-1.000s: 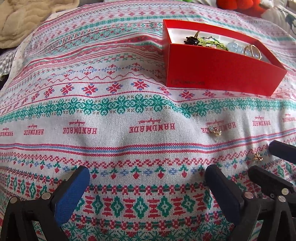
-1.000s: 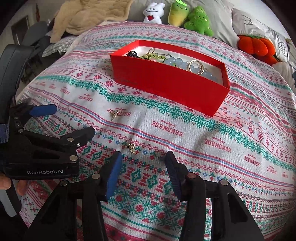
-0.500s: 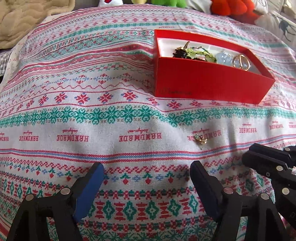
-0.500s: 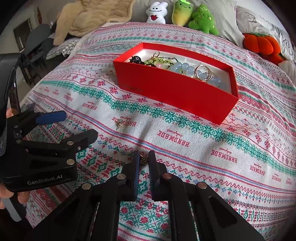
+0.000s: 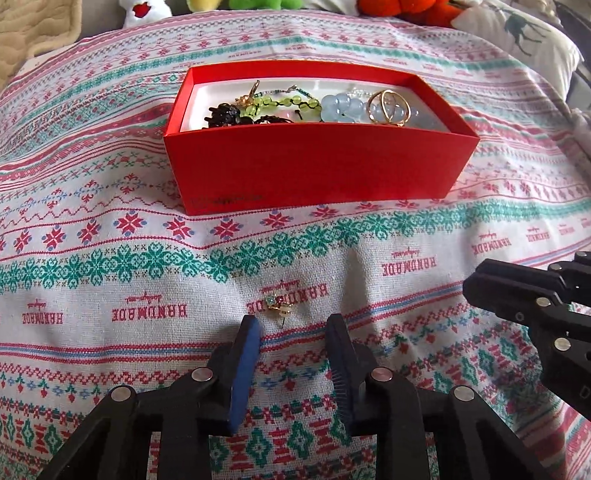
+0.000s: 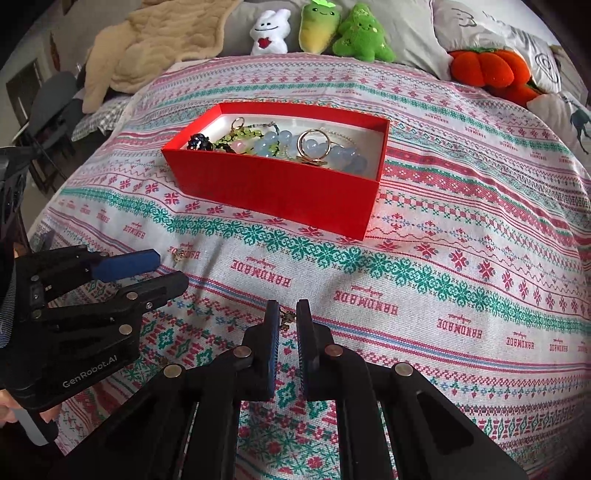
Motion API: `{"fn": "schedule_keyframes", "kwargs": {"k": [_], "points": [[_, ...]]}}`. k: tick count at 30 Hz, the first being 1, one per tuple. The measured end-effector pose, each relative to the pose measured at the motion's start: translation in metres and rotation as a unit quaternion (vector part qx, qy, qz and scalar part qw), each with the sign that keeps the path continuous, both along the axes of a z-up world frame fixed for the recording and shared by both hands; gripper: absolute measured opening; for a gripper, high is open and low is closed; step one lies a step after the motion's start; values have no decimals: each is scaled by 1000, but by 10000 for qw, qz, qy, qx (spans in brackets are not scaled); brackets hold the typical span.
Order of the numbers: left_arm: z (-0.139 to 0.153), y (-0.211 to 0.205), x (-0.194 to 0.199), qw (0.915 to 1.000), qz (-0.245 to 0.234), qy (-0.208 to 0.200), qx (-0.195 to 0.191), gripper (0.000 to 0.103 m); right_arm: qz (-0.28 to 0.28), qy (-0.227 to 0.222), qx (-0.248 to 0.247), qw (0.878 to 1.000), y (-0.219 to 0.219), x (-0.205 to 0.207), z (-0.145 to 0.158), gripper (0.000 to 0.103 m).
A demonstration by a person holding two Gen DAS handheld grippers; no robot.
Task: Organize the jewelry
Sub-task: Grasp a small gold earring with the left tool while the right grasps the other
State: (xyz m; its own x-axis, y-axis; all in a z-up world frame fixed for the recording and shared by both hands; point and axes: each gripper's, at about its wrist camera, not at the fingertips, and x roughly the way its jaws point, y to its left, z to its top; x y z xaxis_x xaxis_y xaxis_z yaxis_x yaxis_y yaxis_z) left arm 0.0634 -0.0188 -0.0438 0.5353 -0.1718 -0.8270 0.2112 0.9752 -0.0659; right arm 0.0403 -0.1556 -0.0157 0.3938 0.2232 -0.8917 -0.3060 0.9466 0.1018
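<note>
A red box holds bead bracelets, gold rings and dark pieces. A small gold earring with a teal stone lies on the patterned cloth just ahead of my left gripper, which is open around the spot near it; the earring also shows in the right wrist view. My right gripper is shut on a second small gold earring, held at the fingertips just above the cloth.
The patterned cloth covers a bed. Plush toys, an orange plush, pillows and a beige blanket lie at the back. The right gripper's body sits right of the left gripper.
My right gripper closed on the nearer earring and lifted slightly. My left gripper moved toward the teal-stone earring and narrowed its opening.
</note>
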Motion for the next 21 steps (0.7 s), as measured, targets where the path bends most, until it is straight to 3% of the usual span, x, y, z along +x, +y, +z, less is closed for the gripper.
{"fn": "schedule_keyframes", "kwargs": {"k": [3,8,21], "points": [[-1,-1,3,10000,56,8,10,25,-22,14,-16,10000,-7,1,0,9],[-2,-1,6,9998,143,5,123,5,-74,23,-26,10000,-14,4,0,9],[10,18,3,9992,375,147,-34,5,-202,100,119,9997,-11,13,12,9]]}}
